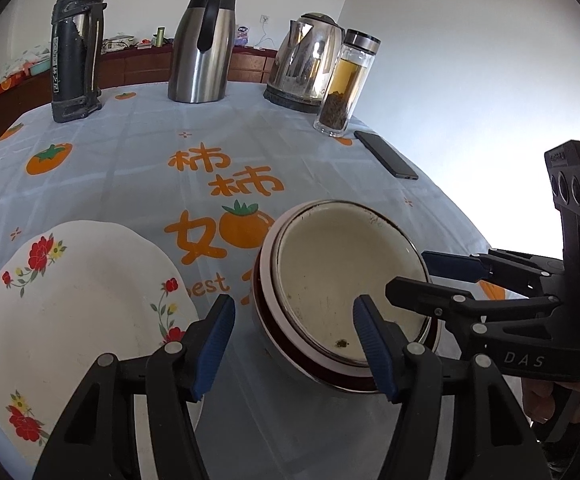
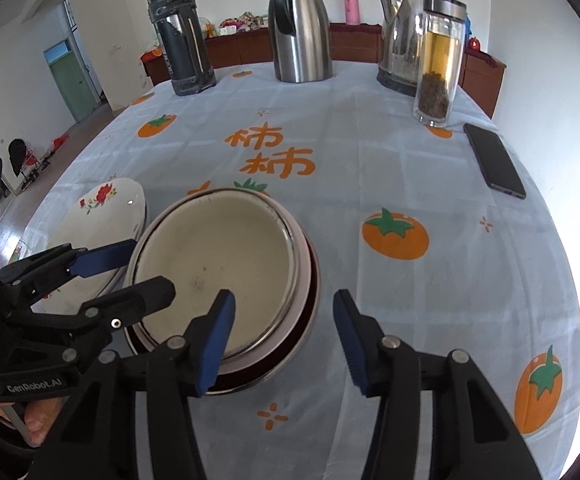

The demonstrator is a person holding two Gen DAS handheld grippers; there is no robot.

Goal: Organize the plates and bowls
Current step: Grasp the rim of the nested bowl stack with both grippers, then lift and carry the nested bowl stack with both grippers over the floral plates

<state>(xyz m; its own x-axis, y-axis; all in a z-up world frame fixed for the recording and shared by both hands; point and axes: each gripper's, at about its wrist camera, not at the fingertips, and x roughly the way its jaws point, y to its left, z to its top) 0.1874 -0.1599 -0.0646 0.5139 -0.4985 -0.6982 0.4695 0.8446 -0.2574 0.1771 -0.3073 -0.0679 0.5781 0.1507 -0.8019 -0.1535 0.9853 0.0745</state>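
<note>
A table draped in a persimmon-print cloth (image 2: 369,152) carries 3 metal jugs (thermos (image 2: 180,36), carafe (image 2: 299,28), kettle (image 2: 403,36)), a tea bottle (image 2: 437,60), a phone (image 2: 493,160), stacked bowls (image 2: 218,264) and a floral plate (image 1: 78,312).

Landmark: stacked bowls (image 2: 226,268), nested, on the tablecloth (image 2: 369,184). Flowered plate (image 2: 98,216) just left of them. Phone (image 2: 493,160) far right. Behind, left to right: thermos (image 2: 180,36), carafe (image 2: 299,28), kettle (image 2: 403,36), tea bottle (image 2: 439,60).
</note>
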